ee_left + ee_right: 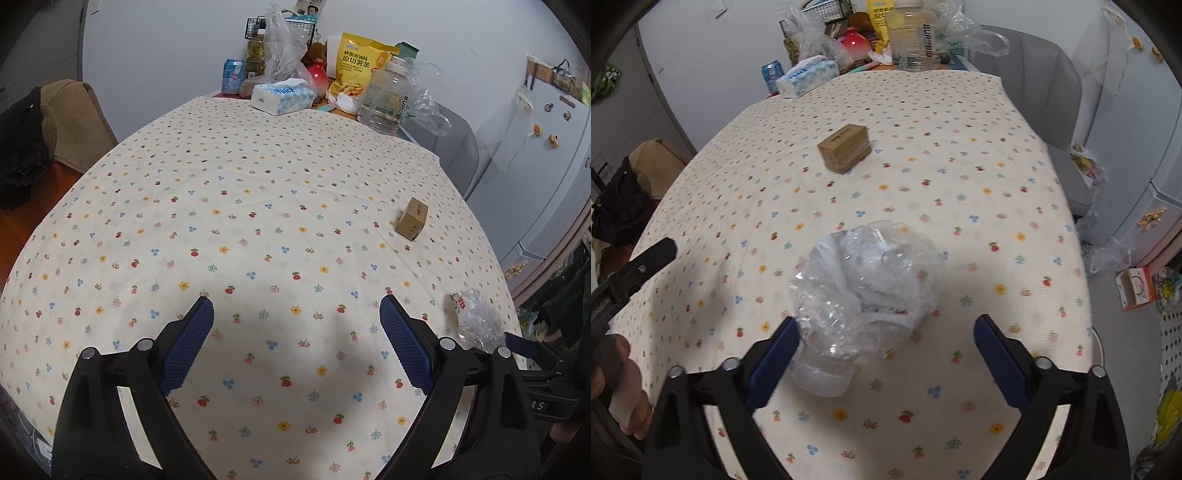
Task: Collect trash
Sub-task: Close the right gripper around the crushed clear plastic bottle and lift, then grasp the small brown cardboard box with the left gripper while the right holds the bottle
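Note:
A crushed clear plastic bottle (868, 288) lies on the flowered tablecloth (997, 221), between the fingers of my right gripper (886, 322). The left blue pad (775, 358) is at the bottle's edge, while the right pad stands well apart from it, so the jaws are open around it. Farther back sits a small brown cardboard box (844, 147). In the left wrist view my left gripper (297, 302) is open over bare cloth with nothing between its pads. There the box (413, 218) is to the right and the crushed bottle (474, 321) lies near the right table edge.
At the table's far end stand a tissue pack (282, 98), a blue can (233, 75), a yellow snack bag (360, 62), a clear plastic jar (388, 98) and plastic bags. A grey chair (1049, 110) is at the right, a brown chair (77, 122) at the left.

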